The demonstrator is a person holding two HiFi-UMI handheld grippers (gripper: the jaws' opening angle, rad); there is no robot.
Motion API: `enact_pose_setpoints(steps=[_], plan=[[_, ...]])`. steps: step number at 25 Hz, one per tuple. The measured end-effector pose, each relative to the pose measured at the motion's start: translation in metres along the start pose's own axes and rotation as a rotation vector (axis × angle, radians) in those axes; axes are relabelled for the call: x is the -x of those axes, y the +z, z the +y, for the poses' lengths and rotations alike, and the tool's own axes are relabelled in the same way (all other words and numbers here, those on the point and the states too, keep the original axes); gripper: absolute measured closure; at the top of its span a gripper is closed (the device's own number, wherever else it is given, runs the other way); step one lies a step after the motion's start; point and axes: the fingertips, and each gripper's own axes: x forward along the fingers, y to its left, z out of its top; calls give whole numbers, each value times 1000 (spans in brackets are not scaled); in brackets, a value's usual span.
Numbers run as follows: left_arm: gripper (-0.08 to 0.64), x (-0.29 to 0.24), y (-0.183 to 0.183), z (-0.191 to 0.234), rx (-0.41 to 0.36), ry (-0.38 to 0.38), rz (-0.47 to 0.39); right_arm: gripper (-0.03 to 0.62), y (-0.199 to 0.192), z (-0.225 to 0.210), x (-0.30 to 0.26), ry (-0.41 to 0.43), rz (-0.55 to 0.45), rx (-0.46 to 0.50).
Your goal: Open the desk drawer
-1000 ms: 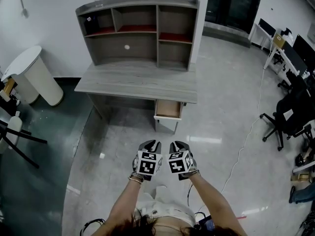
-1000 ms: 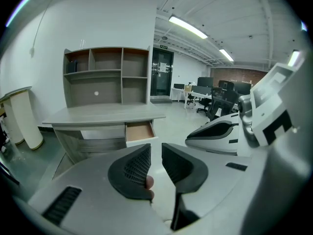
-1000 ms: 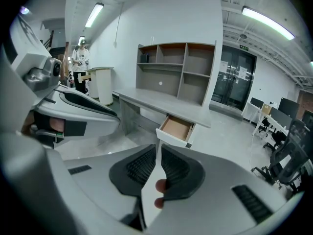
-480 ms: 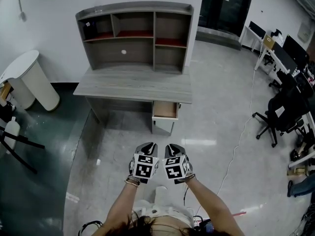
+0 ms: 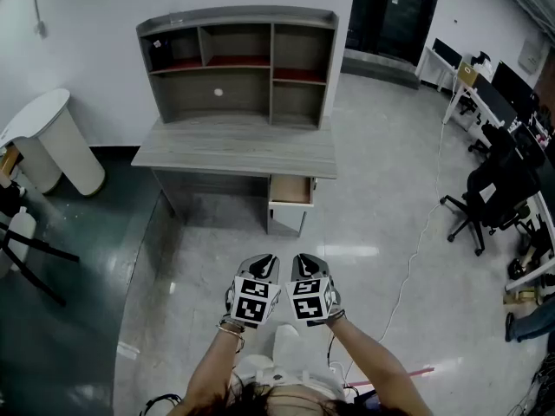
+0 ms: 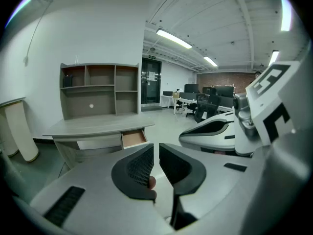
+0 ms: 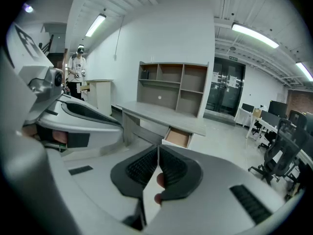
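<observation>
Drawer open under grey desk

Desk drawer open; left tool, right tool side by side, well clear.

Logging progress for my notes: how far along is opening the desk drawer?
Done: the drawer under the desk stands pulled out. In hand: nothing; the left tool, jaws just closing with nothing between, and the shut right tool hover well short of it. Left: nothing apparent.

Drawer sits under the desk at right, shelves on top
</observation>
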Motion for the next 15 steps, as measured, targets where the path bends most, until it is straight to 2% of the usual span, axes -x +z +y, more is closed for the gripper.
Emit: enact_pose_setpoints(steps=[7,15], plan=[[517,39,5,-9,-26,-5,-20,566,14,11,37,-21,-71,7],[517,73,-3,-15,-73,-2,-17,569,9,22,71,-54,-66,4]])
